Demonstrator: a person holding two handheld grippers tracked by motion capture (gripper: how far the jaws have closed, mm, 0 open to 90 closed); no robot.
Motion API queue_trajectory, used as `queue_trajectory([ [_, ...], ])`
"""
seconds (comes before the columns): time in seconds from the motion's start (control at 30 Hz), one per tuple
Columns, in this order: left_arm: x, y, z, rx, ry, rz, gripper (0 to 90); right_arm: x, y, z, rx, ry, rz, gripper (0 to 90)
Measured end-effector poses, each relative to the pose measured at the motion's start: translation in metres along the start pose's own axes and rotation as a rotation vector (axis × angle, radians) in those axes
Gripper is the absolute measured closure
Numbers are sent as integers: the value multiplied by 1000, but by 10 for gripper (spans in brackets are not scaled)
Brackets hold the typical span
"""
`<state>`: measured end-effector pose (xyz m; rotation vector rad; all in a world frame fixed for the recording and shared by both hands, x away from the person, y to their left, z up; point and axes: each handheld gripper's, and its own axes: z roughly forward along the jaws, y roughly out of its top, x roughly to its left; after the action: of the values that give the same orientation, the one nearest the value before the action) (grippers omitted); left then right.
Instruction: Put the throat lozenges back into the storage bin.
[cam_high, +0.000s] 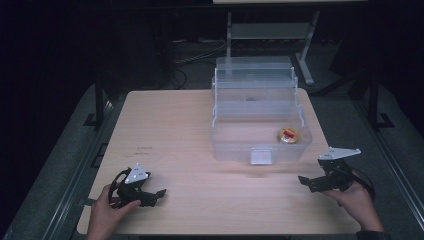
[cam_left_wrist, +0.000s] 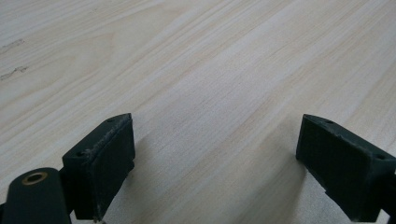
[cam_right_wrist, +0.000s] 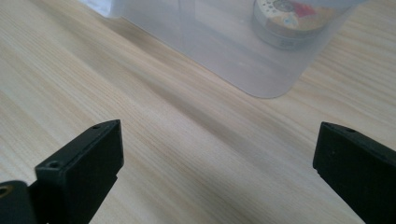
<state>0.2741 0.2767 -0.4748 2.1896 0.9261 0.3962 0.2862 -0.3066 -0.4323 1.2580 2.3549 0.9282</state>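
Note:
A clear plastic toolbox (cam_high: 260, 125) stands open on the right half of the wooden table (cam_high: 175, 125), its tiered trays folded back. A round yellow and red disc (cam_high: 289, 135) lies in the box's bottom bin at the right. My left gripper (cam_high: 152, 196) rests at the table's front left, held by a hand, its jaws wide open over bare wood (cam_left_wrist: 215, 163). At the front right, my right gripper (cam_high: 307, 183) is open too and holds nothing. It points at the box's near corner (cam_right_wrist: 261, 70), and the disc (cam_right_wrist: 289, 18) shows through the wall.
The box's front latch (cam_high: 261, 156) faces the near edge. A white-legged stand (cam_high: 305, 55) and cables lie on the dark floor behind the table. Bare tabletop stretches between the two grippers and left of the box.

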Motion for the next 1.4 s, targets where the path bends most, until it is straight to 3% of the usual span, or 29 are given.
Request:
queue_trajectory([
  [0.33,0,0,0,0,0,5,108,6,-15,8,-45,-32,6,14],
  [0.87,0,0,0,0,0,4,108,11,-36,26,-34,-51,-12,14],
  [1.4,0,0,0,0,1,4,108,7,-40,33,-43,-15,15,10],
])
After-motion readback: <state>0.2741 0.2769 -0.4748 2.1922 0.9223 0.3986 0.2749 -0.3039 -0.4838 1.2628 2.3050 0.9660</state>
